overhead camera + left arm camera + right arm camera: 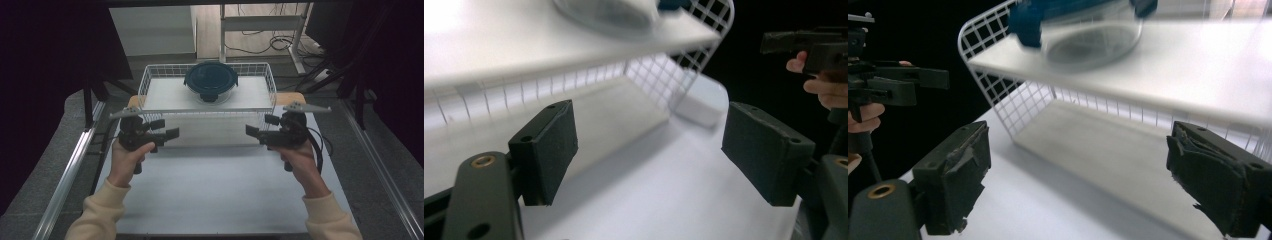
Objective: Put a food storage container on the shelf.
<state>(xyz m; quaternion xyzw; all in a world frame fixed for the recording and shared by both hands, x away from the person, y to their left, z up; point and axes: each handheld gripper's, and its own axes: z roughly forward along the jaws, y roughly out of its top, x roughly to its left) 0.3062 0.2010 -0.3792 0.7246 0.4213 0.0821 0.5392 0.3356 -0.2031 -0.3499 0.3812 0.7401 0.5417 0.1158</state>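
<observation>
A: Left to right. Left tongs (167, 134) released, nothing between the pads (546, 150), pointing inward beside the near-left corner of the white wire basket (150, 82).

B: And the container?

A: The round glass container with dark blue lid (211, 80) sits in the basket on its white liner, toward the back, roughly centred, one latch facing us. Well apart from both tongs. The basket stands raised on its wire frame at the far end of the bench (215, 185).

B: Right side?

A: Right tongs (254, 132) also released and empty, worn pads (960, 175), mirrored beside the near-right corner.

B: Risks, as you judge them?

A: Both tongs are lower than the basket rim. Reaching straight in would likely strike the wire wall and shove the basket back or tip it. They would need to go over the rim first.

B: And at the container itself?

A: Glass wall is smooth and curved; an uneven squeeze from the two sides could let it rotate or slip. A grip on the lid edge alone might pop a latch.
</observation>
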